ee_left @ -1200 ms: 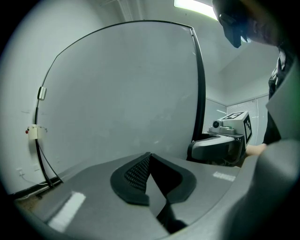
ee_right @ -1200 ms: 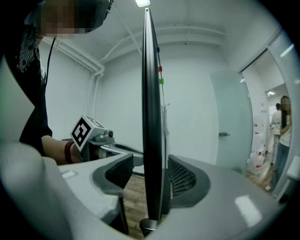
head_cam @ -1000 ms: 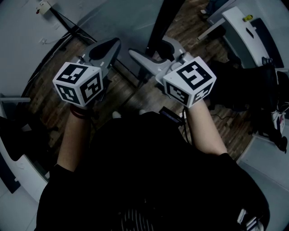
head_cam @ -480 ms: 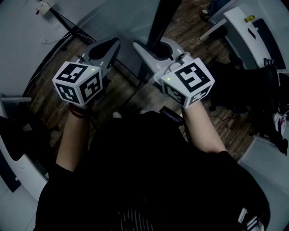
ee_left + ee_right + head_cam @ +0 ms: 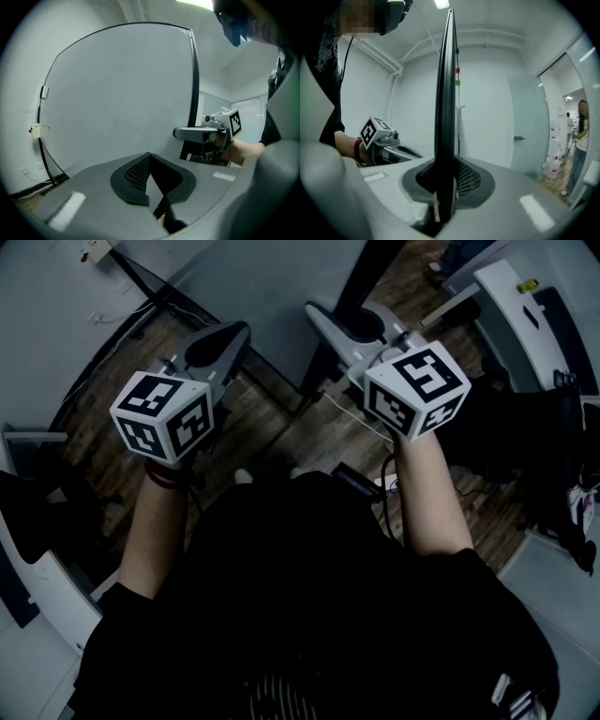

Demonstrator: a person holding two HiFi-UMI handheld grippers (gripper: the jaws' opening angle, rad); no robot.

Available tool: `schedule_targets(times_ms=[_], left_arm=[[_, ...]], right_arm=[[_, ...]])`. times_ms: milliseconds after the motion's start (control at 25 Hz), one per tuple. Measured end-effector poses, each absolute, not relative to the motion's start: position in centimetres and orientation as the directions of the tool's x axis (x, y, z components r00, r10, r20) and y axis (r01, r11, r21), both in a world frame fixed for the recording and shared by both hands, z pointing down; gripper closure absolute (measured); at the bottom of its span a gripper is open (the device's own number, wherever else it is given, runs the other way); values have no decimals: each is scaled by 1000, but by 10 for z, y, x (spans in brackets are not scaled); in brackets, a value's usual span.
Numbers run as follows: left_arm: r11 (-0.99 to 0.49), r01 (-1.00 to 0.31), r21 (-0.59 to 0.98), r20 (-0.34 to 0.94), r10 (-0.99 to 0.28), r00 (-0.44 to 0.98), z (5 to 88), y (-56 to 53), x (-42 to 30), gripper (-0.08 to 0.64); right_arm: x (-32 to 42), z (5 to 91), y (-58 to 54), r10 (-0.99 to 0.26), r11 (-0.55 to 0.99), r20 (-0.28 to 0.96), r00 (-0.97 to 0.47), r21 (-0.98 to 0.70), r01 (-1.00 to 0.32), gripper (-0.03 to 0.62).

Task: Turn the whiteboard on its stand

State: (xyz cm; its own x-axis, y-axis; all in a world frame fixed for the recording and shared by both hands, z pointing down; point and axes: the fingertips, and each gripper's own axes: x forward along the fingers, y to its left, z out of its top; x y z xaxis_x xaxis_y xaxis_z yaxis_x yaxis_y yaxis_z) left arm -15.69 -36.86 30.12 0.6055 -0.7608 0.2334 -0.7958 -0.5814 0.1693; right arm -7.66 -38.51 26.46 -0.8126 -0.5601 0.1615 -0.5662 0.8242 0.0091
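Fingers [image 5: 499, 199] of the right gripper [image 5: 446, 168] are clenched on the black edge frame of the whiteboard [image 5: 445, 93], which I see edge-on, rising straight up out of the pads. On the left gripper [image 5: 150, 157] the fingers [image 5: 93, 197] look pressed together on nothing, their tips just short of the board's pale face, which fills most of the left gripper view; whether they touch it I cannot tell. From the head view the board stands upright on its stand [image 5: 319, 367] over the wood floor [image 5: 281, 442], directly in front of me, with both grippers held low against it, the right one at the frame and the left one further along the panel. I judge the turn to be in hand, with one real grip only. That is my worry: the hold is a thin pinch on a smooth, narrow frame, so if I swing too fast the frame could slide out through the pads and the board swing back. A pull out of line with the pivot could tip or drag the stand rather than rotate the panel. The empty left fingers can only push, and a push off-centre may skate across the slick surface. A light cable [image 5: 352, 409] lies on the floor near the stand's foot, and could snag it.
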Motion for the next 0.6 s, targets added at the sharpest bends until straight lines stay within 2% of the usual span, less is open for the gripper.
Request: schedule_targets(times_ms=[360,600], left_arm=[[-550,-814,186,240,-778,581,302,-367,-164,555],[-546,-817,186,259,-775,577,309,-367,-115,555]], right_arm=[[-38,266,-398,-584,802,176,-792,-22,-596,545],[-15,268,-398,-577,806,189,-795,-27,-591,546]])
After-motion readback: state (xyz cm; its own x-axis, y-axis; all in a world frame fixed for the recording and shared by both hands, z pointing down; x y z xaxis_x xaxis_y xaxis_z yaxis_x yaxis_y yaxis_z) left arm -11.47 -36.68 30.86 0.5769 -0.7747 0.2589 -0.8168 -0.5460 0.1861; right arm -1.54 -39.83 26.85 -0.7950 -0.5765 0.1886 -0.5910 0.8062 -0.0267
